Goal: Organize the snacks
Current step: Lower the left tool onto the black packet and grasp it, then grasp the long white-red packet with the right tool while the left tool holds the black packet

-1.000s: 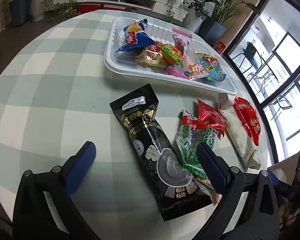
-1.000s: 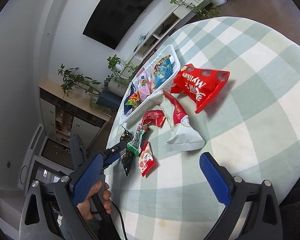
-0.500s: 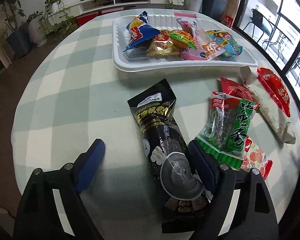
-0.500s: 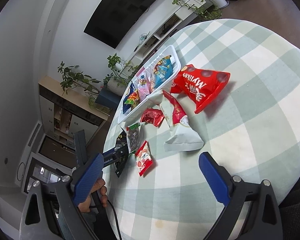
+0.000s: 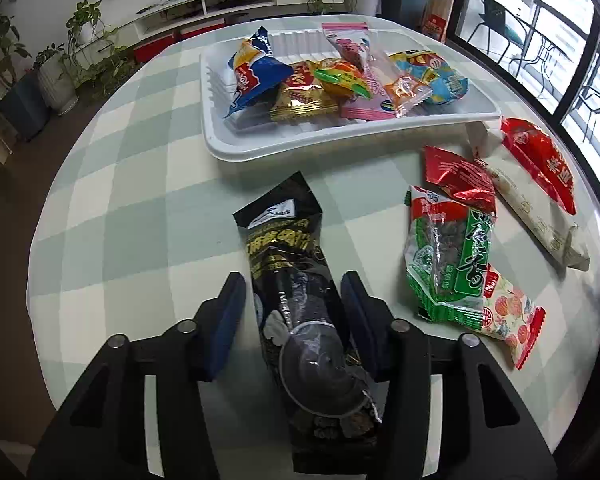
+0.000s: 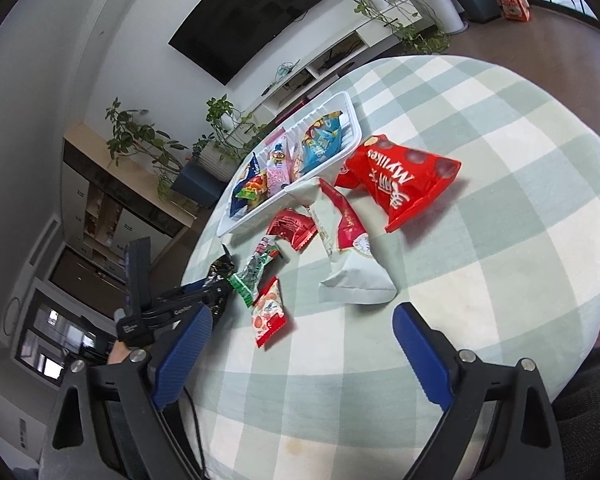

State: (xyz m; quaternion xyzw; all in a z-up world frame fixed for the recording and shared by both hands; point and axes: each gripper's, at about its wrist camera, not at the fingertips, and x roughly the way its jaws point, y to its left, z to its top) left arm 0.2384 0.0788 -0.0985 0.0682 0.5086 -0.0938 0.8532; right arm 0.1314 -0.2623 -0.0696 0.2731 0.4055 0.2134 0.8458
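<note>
Left gripper (image 5: 294, 312): jaws closing around a long black snack packet (image 5: 296, 280); blue pads sit just beside its sides, firm contact cannot be confirmed. Packet is glossy black with gold lettering, a white label near its far end, and a grey bowl picture near the close end. It lies flat on the green-and-white checked tablecloth (image 5: 132, 208), near the white tray (image 5: 340, 136) holding wrapped snacks. Right gripper (image 6: 300, 344): jaws wide, closing slightly, nothing between them; it hovers above the cloth.
</note>
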